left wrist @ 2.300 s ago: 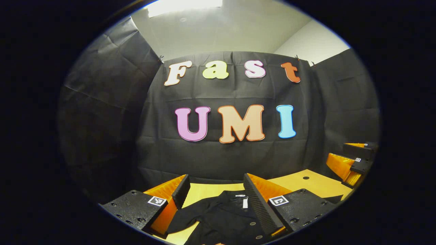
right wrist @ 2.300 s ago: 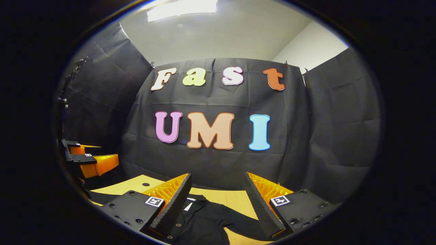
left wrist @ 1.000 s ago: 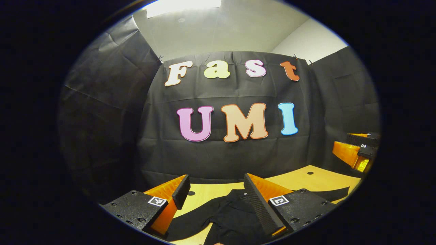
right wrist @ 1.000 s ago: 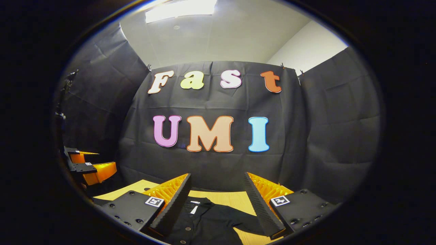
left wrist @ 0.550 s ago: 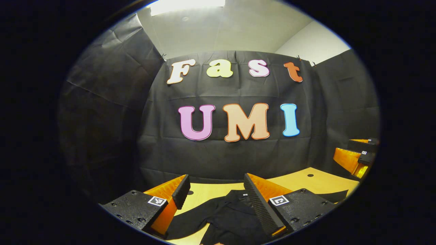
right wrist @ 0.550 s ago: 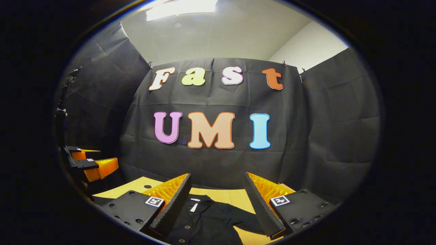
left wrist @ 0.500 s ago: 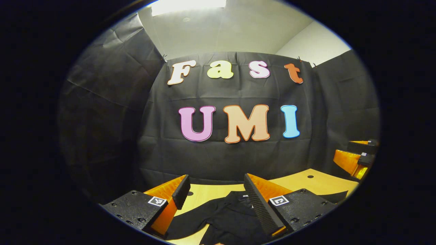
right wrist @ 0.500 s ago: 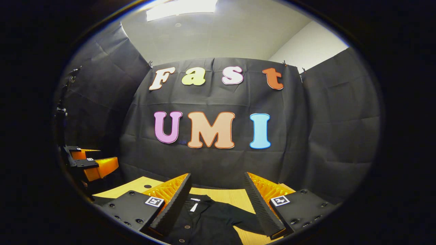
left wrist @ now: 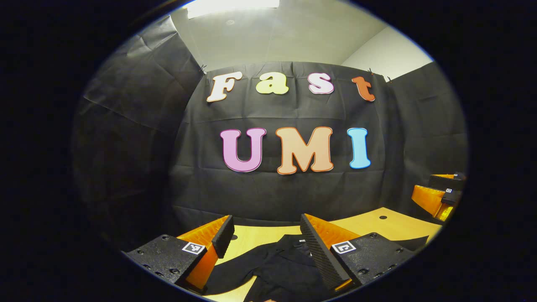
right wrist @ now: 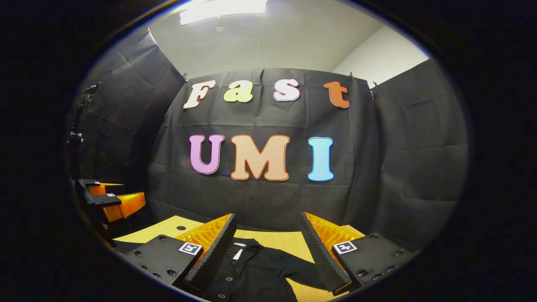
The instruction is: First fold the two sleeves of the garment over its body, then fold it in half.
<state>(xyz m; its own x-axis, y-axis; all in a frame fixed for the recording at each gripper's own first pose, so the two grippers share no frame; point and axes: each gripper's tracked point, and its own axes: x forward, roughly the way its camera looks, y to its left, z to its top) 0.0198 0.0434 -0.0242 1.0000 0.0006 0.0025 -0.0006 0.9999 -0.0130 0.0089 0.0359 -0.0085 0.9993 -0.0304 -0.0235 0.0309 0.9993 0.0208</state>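
Observation:
A black buttoned shirt lies spread on the wooden table; its collar with a white tag faces the far wall. In the left gripper view my left gripper hangs open above the shirt's left half, and one sleeve runs out to the left below it. My right gripper is open above the shirt's right half, whose sleeve stretches to the right. Each gripper also appears far off in the other's view, the right gripper at the right edge, the left gripper at the left edge.
Black cloth walls close the booth behind and on both sides. The table has small round holes in its top, one at the far right and one at the far left. A dark stand rises at the left edge.
Both grippers have only drifted slightly above the shirt and stay open. The shirt lies as before.

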